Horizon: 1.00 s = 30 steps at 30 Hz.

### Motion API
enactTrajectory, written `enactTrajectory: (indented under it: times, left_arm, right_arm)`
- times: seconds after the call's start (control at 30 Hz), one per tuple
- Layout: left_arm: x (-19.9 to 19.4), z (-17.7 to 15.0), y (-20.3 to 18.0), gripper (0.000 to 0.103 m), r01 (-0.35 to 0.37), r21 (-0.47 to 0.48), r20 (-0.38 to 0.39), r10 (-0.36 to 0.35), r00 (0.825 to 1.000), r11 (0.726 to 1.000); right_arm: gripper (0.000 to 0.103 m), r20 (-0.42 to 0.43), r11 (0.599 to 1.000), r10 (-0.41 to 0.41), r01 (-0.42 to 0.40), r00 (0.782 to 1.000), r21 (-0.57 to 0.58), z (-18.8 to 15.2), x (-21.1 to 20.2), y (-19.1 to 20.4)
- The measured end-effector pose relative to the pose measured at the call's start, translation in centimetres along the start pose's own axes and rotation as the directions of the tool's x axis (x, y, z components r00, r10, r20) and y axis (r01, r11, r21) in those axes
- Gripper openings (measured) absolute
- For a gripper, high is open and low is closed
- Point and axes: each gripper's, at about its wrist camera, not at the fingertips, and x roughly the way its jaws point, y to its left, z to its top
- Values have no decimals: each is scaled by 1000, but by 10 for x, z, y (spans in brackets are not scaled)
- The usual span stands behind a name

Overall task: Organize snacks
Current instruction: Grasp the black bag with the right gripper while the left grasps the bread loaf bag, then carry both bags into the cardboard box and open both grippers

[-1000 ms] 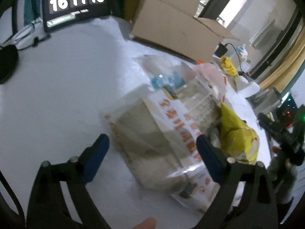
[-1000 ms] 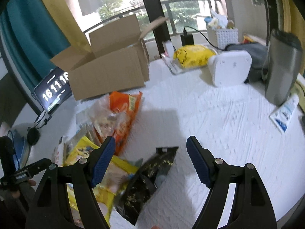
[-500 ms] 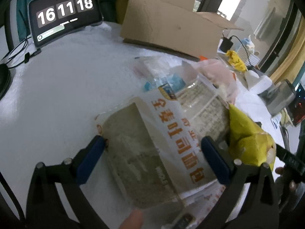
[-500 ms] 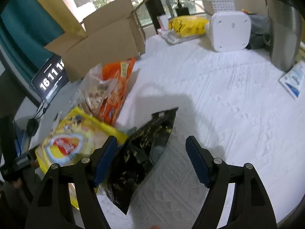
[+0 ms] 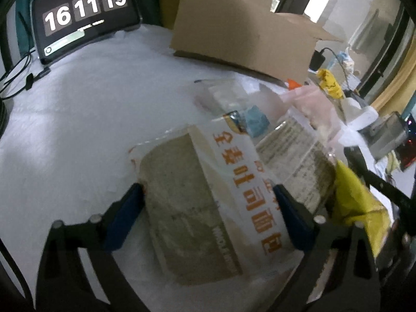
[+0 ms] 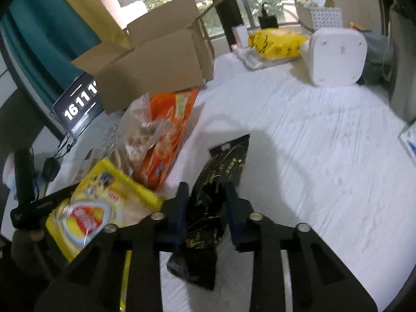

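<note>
Change since earlier frame: right gripper [image 6: 205, 202] jaws, formerly wide either side of the black snack pouch [image 6: 215, 202], have drawn in onto it; left gripper [image 5: 208, 208] has advanced until the bread bag [image 5: 208, 195] lies between its fingers; clock has gone from 18 to 19.
Right gripper, jaws: closing, narrow, blue pads pressed on both flanks of the black snack pouch, which bulges between them.
Left gripper, jaws: wide apart and closing; left pad touching the bag's edge, right pad lying over the printed band; whether it squeezes, cannot tell.
Black snack pouch: glossy, gold print, lying on the white tablecloth [image 6: 312, 143], top end pointing away from the camera, lower end crumpled beneath the fingers.
Bread bag: clear wrapper, brown loaf inside, white band with orange characters; flat on the cloth at the near edge of the snack pile.
Yellow snack bag [image 6: 104, 208]: just left of the black pouch, partly under the right gripper's left finger; also seen at the right of the bread bag [image 5: 356, 195].
Orange snack bag [image 6: 169, 135]: beyond the yellow one, leaning toward the box, with a clear bag of mixed snacks [image 6: 137, 135] beside it.
Cardboard box [image 6: 153, 72]: open, flaps up, behind the pile.
Clock display [image 5: 85, 7]: propped at the far left, reading 16 11 19.
White appliance [image 6: 338, 54]: far right, well apart from the snacks.
</note>
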Motion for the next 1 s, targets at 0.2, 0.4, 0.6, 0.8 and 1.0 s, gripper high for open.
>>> enactTrajectory:
  times: [0.2,0.4,0.6,0.8,1.0]
  left_arm:
    - [-7,6,4,88,36,11,13,-37,999,999]
    - [-20,18,3,88,14,55,74,-18,997,998]
    - [-37,39,2,88,1,103,144,-16,990,995]
    - [-53,64,-2,88,-1,153,220,-33,975,988]
    - [-61,93,-3,88,0,182,281,-52,958,983]
  right_arm:
    - [19,27,1000,-30,30,999,0,16,-4,-10]
    - [19,47,999,-37,37,998,-6,29,-7,-7]
    - [18,83,999,-29,32,996,-30,48,-12,6]
    - [18,109,998,-15,22,994,-65,68,-14,21]
    - [18,122,995,12,0,992,-97,90,-9,38]
